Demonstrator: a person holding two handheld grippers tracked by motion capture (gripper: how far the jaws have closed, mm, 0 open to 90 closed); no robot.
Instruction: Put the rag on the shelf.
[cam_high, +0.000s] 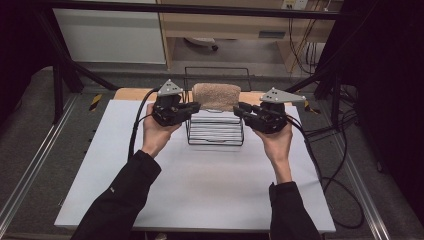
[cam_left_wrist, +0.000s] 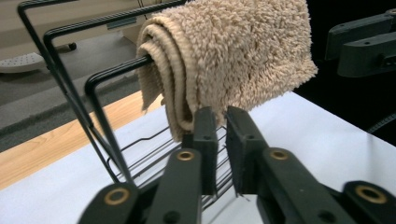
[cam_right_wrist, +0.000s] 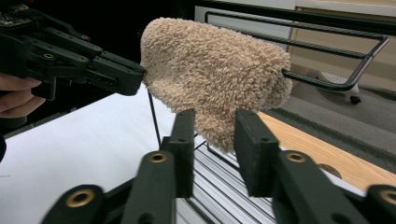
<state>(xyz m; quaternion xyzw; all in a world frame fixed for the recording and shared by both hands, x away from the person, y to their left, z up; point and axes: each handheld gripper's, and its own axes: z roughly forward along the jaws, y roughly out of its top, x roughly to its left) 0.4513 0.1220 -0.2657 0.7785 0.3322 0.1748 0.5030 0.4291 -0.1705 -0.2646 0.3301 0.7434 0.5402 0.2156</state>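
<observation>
Two black two-jaw tongs flank a folded beige terry towel (cam_high: 216, 96) that hangs over the top bar of a black wire rack (cam_high: 216, 131) standing on the white bench (cam_high: 200, 185).

Left tongs (cam_high: 196, 106) sit at the towel's left end. In the left gripper view, their jaws stand a narrow gap apart with nothing between them, and the towel's (cam_left_wrist: 233, 56) lower folded edge sits just behind and above the tips. Whether the left-hand jaw touches the cloth I cannot tell.

Right tongs (cam_high: 239, 108) sit at the towel's right end. In the right gripper view, their jaws stand wider apart, and the towel's (cam_right_wrist: 210, 70) lowest corner hangs down into the gap; the pads do not press on it.

Each hand (cam_high: 157, 134) grips its tool from below.
</observation>
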